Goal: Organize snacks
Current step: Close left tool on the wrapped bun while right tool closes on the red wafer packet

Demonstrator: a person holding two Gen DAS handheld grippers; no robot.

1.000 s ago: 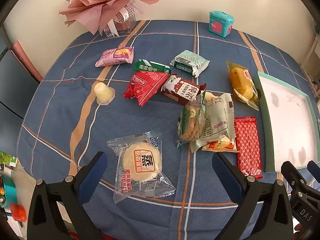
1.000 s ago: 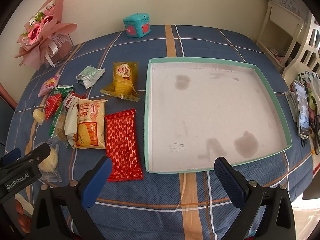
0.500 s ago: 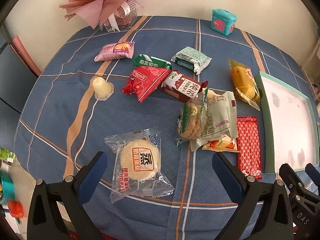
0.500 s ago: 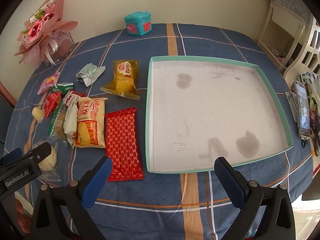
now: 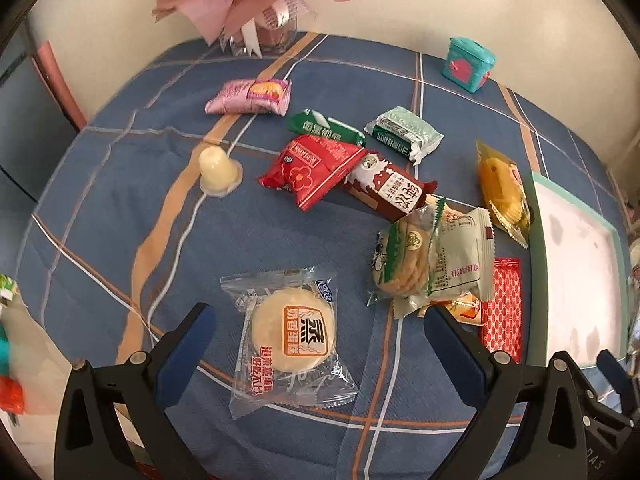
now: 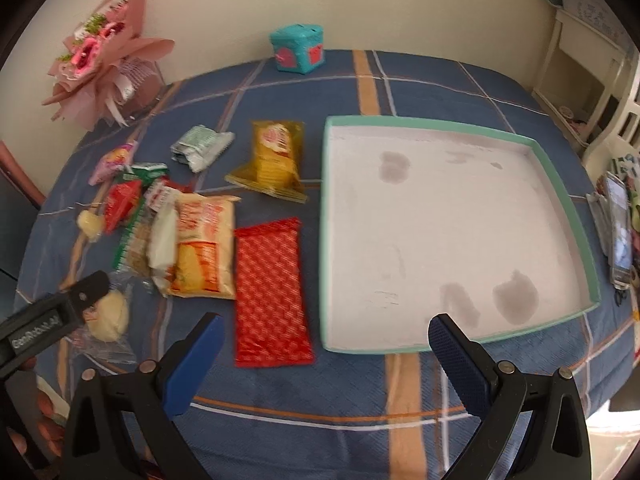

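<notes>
- Near the front edge of the table (image 5: 100,200), the round cake in clear wrap (image 5: 294,330) lies flat between the wide-spread fingers of the left gripper (image 5: 320,344), untouched.
- Beside it toward the tray, the other snacks lie in a loose cluster, among them the red patterned packet (image 6: 272,292) and the yellow packet (image 6: 274,158).
- Right gripper (image 6: 322,354) hangs with its fingers spread wide and nothing between them, over the near rim of the teal-rimmed tray (image 6: 440,122), which holds no snack.
</notes>
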